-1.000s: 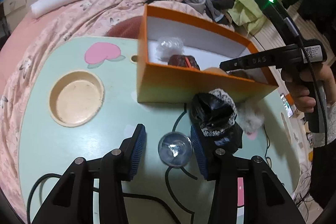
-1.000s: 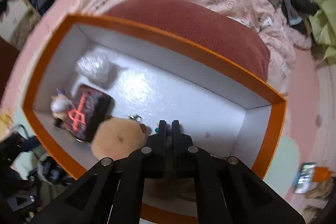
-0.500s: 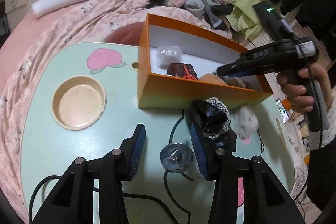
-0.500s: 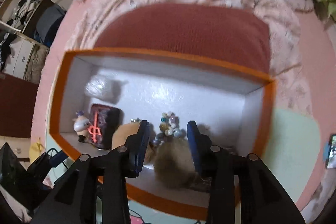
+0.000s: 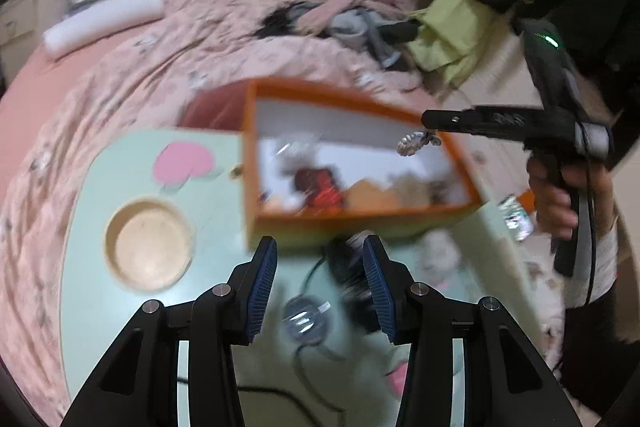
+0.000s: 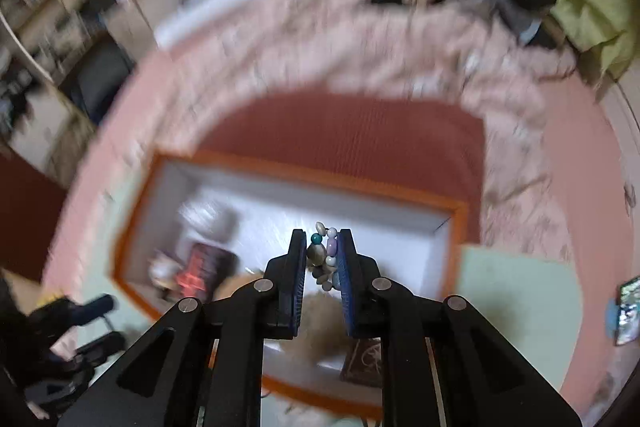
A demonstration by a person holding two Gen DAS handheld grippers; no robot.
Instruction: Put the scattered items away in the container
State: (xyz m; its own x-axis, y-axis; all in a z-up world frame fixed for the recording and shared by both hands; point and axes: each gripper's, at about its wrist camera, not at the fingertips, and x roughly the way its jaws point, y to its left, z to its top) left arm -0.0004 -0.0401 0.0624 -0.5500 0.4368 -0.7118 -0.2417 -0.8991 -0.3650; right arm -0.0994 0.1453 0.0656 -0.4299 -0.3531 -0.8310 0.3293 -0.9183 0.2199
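Left wrist view: your left gripper (image 5: 319, 243) has its blue-padded fingers (image 5: 260, 287) set moderately apart with nothing between them. It hangs over the pale green cartoon-printed desk (image 5: 92, 267). The small clear ball with a metal cap (image 5: 304, 319) lies on the desk below the gap, not held. Just past it, against the front wall of the orange cardboard box with the white inside (image 5: 360, 215), sit a black bundle (image 5: 344, 267) and a white fluffy piece (image 5: 436, 251), both blurred.

For the ball, come down straight with the pads either side of its widest part and close gently. It is smooth and round and will likely roll away if touched off-centre.

The right gripper (image 5: 428, 118), held by a hand (image 5: 556, 195), is over the box's far corner with a short string of mixed beads (image 5: 412, 145) dangling from its tip.

Right wrist view: the right gripper (image 6: 322, 233) has just been closing, and its fingers are pinched narrowly on the bead string (image 6: 326, 255) above the box (image 6: 320, 179). Keep it over the white floor, well inside the rim, lower it, then open fully. If the beads catch on the ribbed pads, a small shake should free them.

No writing is legible. The marking on the right gripper's side and the red mark on a dark item in the box are too blurred to read.
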